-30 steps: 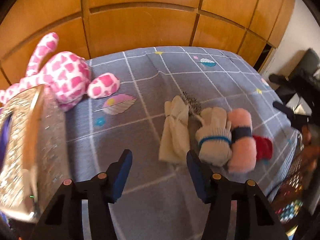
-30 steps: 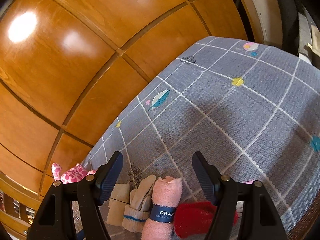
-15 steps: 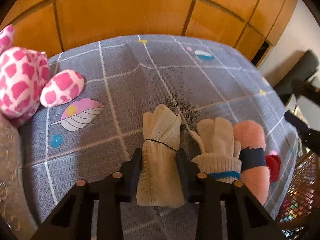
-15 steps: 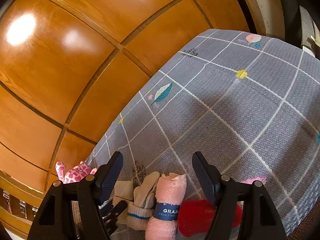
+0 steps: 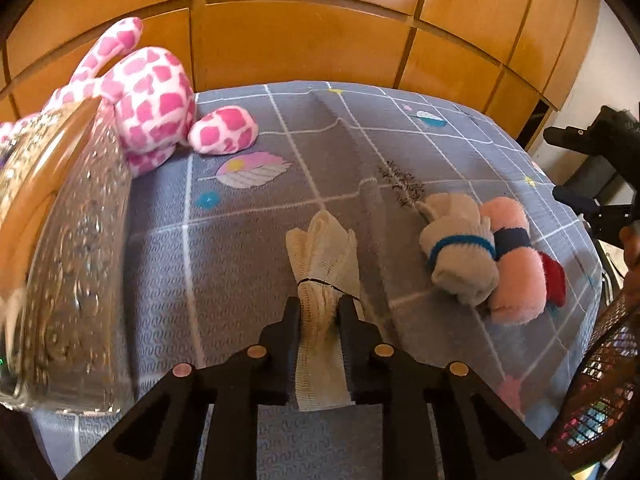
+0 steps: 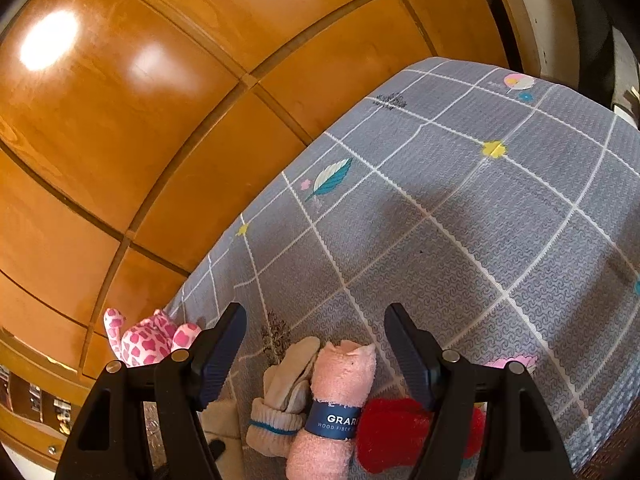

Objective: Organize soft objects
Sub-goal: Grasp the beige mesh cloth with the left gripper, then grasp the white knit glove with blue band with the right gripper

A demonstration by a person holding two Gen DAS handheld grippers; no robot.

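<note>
My left gripper (image 5: 319,312) is shut on a cream rolled cloth (image 5: 324,252) tied with a black band, held just above the grey checked bedspread (image 5: 248,248). To its right lie beige gloves with a blue cuff band (image 5: 460,248), a pink rolled towel (image 5: 516,264) and a red soft item (image 5: 554,276). My right gripper (image 6: 314,344) is open and empty above the gloves (image 6: 288,392), pink towel (image 6: 340,400) and red item (image 6: 396,432). The cream cloth's edge (image 6: 220,420) shows at lower left there.
A pink-and-white spotted plush toy (image 5: 152,104) lies at the far left by the wooden wall panels (image 5: 304,24); it also shows in the right wrist view (image 6: 148,340). A clear embossed glass container (image 5: 68,264) stands close on the left. A dark mesh basket (image 5: 600,392) sits at lower right.
My left gripper moved onto the cream rolled cloth, shut on it and pulled it left, away from the gloves. My right gripper stayed open and barely moved.
</note>
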